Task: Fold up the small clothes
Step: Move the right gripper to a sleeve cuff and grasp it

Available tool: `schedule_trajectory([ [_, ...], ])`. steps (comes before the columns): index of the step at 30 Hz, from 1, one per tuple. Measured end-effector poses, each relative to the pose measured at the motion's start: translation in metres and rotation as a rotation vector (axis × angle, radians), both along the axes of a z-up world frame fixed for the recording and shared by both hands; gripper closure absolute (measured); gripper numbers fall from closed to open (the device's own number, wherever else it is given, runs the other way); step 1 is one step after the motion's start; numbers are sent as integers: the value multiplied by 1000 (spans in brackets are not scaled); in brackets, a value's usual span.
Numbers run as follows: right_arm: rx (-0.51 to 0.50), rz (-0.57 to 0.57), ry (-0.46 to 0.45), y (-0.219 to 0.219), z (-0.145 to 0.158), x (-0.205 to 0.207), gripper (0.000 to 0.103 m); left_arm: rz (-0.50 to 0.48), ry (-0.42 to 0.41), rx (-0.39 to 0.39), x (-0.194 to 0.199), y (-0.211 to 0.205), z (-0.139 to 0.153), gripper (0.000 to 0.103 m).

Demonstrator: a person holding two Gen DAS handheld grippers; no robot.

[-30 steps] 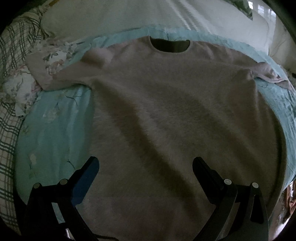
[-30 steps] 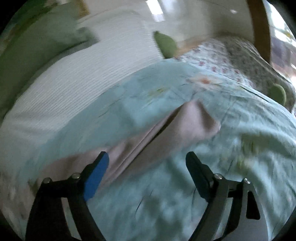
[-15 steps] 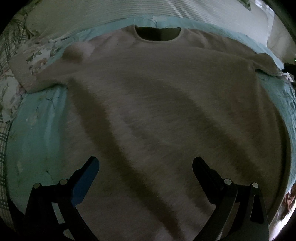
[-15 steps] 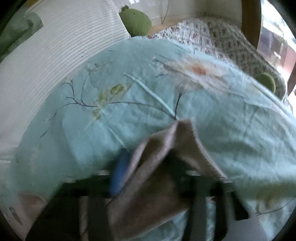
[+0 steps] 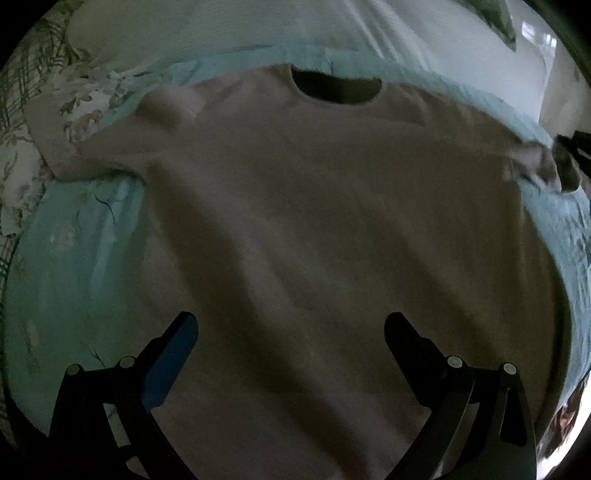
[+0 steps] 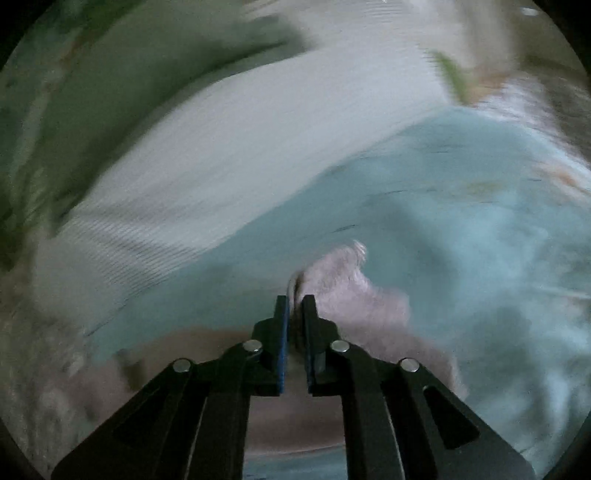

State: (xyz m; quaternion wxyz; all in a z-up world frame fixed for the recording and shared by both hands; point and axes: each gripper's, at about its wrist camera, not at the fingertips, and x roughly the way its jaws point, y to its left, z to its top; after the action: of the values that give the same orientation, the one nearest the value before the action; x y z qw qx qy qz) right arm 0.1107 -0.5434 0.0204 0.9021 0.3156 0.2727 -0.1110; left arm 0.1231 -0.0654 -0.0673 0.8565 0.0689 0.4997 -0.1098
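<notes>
Fuzzy pinkish-beige short-sleeved knit top (image 5: 314,221) lies spread flat, front up, on a light turquoise floral bedsheet (image 5: 74,266). Dark round neck opening (image 5: 336,86) at the far end, hem toward the camera. Garment fills most of the left wrist view.

Left gripper (image 5: 291,336): black frame, blue pad on one finger. Fingers spread wide, nothing between them. They hang over the lower body of the top, near the hem; whether they touch the fabric is hard to say in this dim view.

Left sleeve (image 5: 85,155) lies out to the side, its end running onto a flower-print cloth (image 5: 88,99) at the sheet's edge. A white ribbed pillow (image 5: 229,26) sits beyond the neckline.

Right sleeve (image 5: 535,162) is bunched and lifted at the far right edge of the left wrist view, where a dark shape, probably the other tool, meets it.

Right gripper (image 6: 294,301): fingers brought nearly together, pinching a fold of the same pinkish fabric (image 6: 343,280). Cloth stands up in a small peak just past the fingertips and trails down on the right side of the fingers onto the turquoise sheet (image 6: 461,221).

Right wrist view is heavily smeared. White ribbed pillow (image 6: 221,147) shows above the sheet, with blurred green (image 6: 92,74) behind it.
</notes>
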Motion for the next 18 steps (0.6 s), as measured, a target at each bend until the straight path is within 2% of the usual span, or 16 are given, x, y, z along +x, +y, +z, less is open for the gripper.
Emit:
schedule_trajectory([
  [4,23,211,-77,93,12,33,96,31,-8,-68,6,11,9,2],
  [8,53,398,-119,182,9,68,96,69,-11,-111,7,25,14,2],
  [13,106,583,-89,283,-15,115,96,100,-2,-137,7,48,11,2],
  [18,150,721,-45,364,-37,134,96,138,12,-154,15,72,2,2],
])
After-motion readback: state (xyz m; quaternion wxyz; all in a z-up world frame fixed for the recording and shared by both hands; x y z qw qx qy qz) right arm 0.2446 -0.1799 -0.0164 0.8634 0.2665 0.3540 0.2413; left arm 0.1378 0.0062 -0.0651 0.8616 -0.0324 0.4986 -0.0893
